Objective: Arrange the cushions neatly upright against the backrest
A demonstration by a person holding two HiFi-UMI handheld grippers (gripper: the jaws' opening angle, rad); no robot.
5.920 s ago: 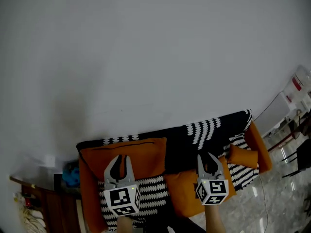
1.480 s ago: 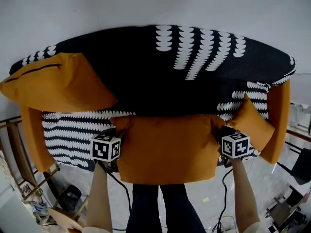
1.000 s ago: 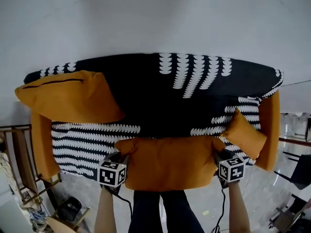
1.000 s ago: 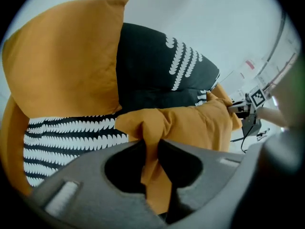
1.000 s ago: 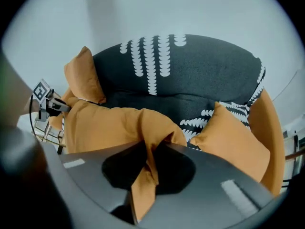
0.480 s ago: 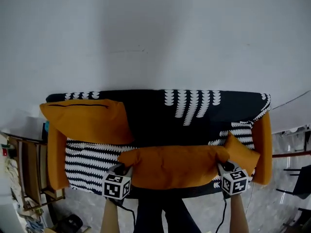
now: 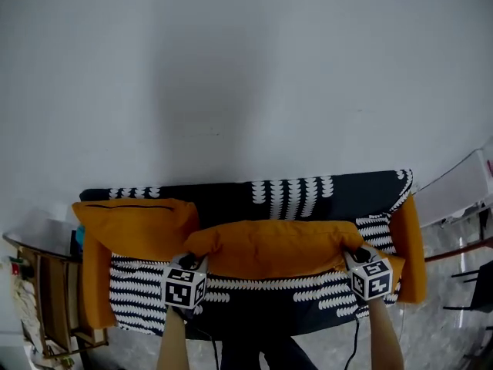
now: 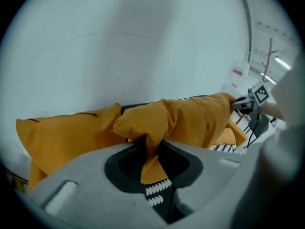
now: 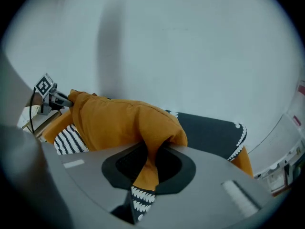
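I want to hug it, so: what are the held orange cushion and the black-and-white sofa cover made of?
The orange cushion looks like matte cloth over soft stuffing: it bunches at its pinched corners. The sofa cover looks like matte printed fabric: no shine, repeated white pattern; fibre unclear.

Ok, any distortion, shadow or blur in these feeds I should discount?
Head view: wide-angle lens bows the sofa into an arc, and a soft grey shadow falls on the wall. Left gripper view: black corners, near foreground blurred, yet the orange cushion pinched in the left tongs reads clearly. Right gripper view: same, right tongs on its other corner.
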